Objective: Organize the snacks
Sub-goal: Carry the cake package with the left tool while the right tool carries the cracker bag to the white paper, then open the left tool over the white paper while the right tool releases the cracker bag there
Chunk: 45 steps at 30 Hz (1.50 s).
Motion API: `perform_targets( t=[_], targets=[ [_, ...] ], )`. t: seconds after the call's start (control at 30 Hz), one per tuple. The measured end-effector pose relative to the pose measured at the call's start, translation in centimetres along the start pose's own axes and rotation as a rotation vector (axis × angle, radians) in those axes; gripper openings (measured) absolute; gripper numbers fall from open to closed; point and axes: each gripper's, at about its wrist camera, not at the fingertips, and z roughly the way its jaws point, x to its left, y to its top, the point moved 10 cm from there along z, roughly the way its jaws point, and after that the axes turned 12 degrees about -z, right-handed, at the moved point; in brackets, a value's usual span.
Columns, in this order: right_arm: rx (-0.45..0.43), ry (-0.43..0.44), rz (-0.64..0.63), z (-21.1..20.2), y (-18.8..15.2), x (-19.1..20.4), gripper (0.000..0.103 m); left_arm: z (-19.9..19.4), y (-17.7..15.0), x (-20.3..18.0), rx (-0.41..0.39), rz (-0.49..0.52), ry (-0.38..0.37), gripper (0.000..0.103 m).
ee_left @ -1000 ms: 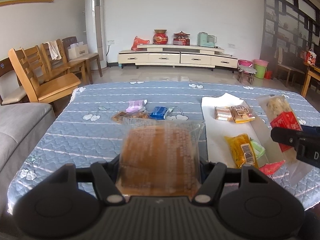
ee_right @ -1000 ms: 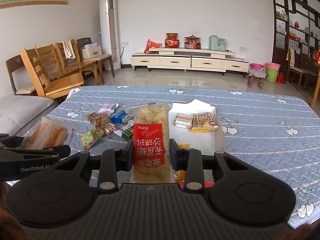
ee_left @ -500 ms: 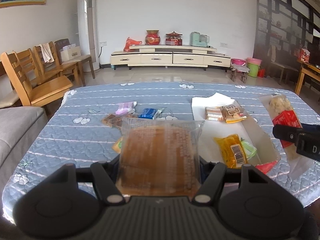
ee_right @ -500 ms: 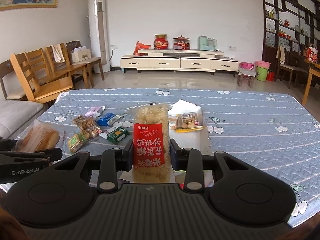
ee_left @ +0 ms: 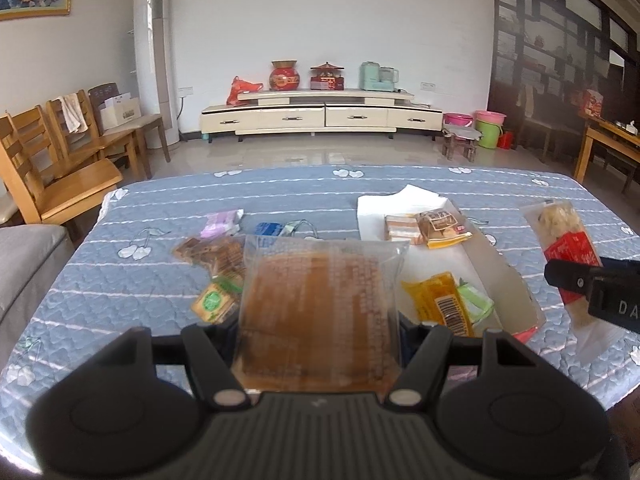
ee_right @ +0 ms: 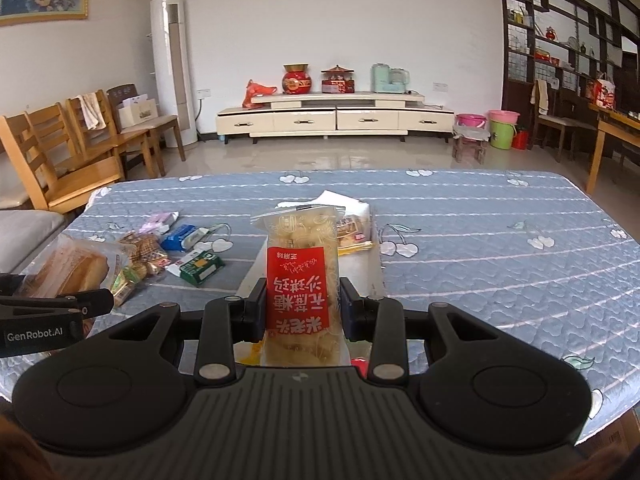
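My left gripper is shut on a clear bag of brown bread, held above the table's near edge; it also shows in the right wrist view. My right gripper is shut on a long clear pack of pale rice snack with a red label, also seen in the left wrist view. A white box on the blue quilted table holds a yellow packet, a green packet and brown cake packs.
Loose snacks lie left of the box: a purple pack, a blue pack, brown biscuits and green packets. Wooden chairs and a grey sofa stand at the left. A TV cabinet lines the far wall.
Both grippers have drawn back from the table and risen slightly, each keeping its pack. More of the table and the loose snacks shows now.
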Motion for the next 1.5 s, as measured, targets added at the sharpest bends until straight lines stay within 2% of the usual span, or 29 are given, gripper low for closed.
perform_targets(
  t=[0.5, 1.07, 1.4, 1.5],
  targets=[
    [0.038, -0.023, 0.042, 2.0, 0.2, -0.3, 0.043, 3.2, 1.1, -3.5, 0.022, 0.041, -0.058, 0.068],
    [0.078, -0.021, 0.054, 8.4, 1.9, -1.8, 0.043, 9.7, 3.1, -7.6, 0.063, 0.083, -0.097, 0.068],
    [0.1, -0.022, 0.048, 11.1, 2.1, -2.1, 0.043, 13.2, 3.6, -8.1, 0.101, 0.067, -0.103, 0.068],
    [0.086, -0.018, 0.052, 11.5, 2.4, -1.9, 0.049, 14.0, 3.5, -8.4, 0.117, 0.064, -0.113, 0.068]
  ],
)
